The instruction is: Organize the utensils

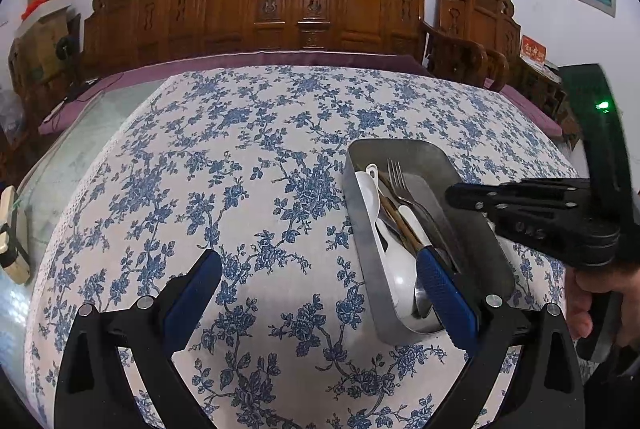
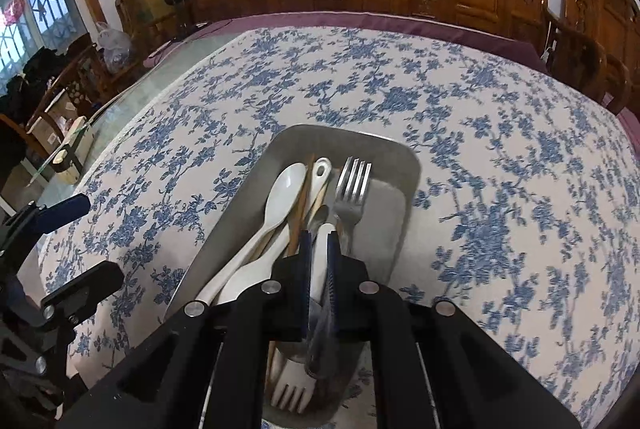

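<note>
- While the right gripper point(image 2: 318, 249) pinches the white fork point(image 2: 316, 277) by its handle over the metal tray point(image 2: 404, 165), the grip sits mid-handle, a sound spot.
- Judged light, stiff plastic, smooth enough to slip or swivel.
- Left gripper point(image 1: 320, 289) stands spread wide, empty, beside the tray.
- Spoons point(image 2: 280, 197), chopsticks point(image 2: 298, 217) and steel fork point(image 2: 352, 185) lie inside the tray.
</note>
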The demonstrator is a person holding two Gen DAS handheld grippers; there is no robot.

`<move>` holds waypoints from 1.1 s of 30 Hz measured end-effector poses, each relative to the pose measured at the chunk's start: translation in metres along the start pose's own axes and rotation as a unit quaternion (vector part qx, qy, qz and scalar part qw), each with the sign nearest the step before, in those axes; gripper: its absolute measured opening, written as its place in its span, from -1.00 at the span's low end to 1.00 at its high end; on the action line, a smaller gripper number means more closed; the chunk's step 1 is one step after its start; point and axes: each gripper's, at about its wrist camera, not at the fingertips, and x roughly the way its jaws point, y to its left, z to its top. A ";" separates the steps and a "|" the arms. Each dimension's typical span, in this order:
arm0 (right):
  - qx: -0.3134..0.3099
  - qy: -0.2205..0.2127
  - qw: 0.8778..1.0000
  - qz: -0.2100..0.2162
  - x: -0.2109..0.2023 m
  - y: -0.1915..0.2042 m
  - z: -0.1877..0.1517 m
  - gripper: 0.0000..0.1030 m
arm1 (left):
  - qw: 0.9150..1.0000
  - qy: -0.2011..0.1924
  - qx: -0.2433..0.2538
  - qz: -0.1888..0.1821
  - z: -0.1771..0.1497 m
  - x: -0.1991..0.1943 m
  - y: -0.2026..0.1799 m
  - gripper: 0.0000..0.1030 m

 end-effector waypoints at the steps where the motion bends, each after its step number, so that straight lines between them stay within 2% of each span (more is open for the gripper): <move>1: 0.000 -0.004 1.000 0.000 -0.005 -0.002 -0.001 -0.81 | 1.000 0.000 0.000 0.001 0.000 0.000 -0.001 0.83; 3: 0.002 -0.011 1.000 -0.002 -0.013 -0.007 -0.004 -0.81 | 1.000 0.000 -0.001 0.001 0.001 -0.001 -0.004 0.83; 4: 0.001 -0.016 1.000 -0.005 -0.018 -0.010 -0.007 -0.71 | 1.000 -0.001 -0.001 0.000 0.001 -0.001 -0.005 0.83; 6: 0.003 -0.026 1.000 -0.011 -0.028 -0.015 -0.012 -0.06 | 1.000 -0.002 0.000 0.001 0.003 -0.003 -0.010 0.83; 10: 0.011 -0.046 0.998 -0.028 -0.052 -0.029 -0.023 0.34 | 1.000 -0.006 -0.001 -0.003 0.006 -0.007 -0.023 0.83; 12: 0.016 -0.054 0.997 -0.050 -0.062 -0.036 -0.029 0.63 | 1.000 -0.009 0.001 -0.003 0.008 -0.010 -0.031 0.83; 15: 0.023 -0.068 0.995 -0.064 -0.081 -0.048 -0.040 0.88 | 1.000 -0.014 0.003 -0.005 0.009 -0.015 -0.042 0.83; 17: 0.022 -0.069 0.995 -0.071 -0.092 -0.054 -0.049 0.95 | 1.000 -0.018 0.008 -0.005 0.010 -0.019 -0.050 0.83; 20: 0.019 -0.076 0.993 -0.084 -0.111 -0.064 -0.065 0.95 | 1.000 -0.029 0.008 -0.007 0.012 -0.030 -0.062 0.86; 24: 0.042 -0.089 0.992 -0.081 -0.139 -0.078 -0.087 0.95 | 0.999 -0.034 0.005 -0.017 0.010 -0.044 -0.078 0.86; 33: 0.063 -0.115 0.987 -0.089 -0.195 -0.085 -0.127 0.95 | 0.999 -0.046 0.018 -0.004 -0.004 -0.087 -0.120 0.86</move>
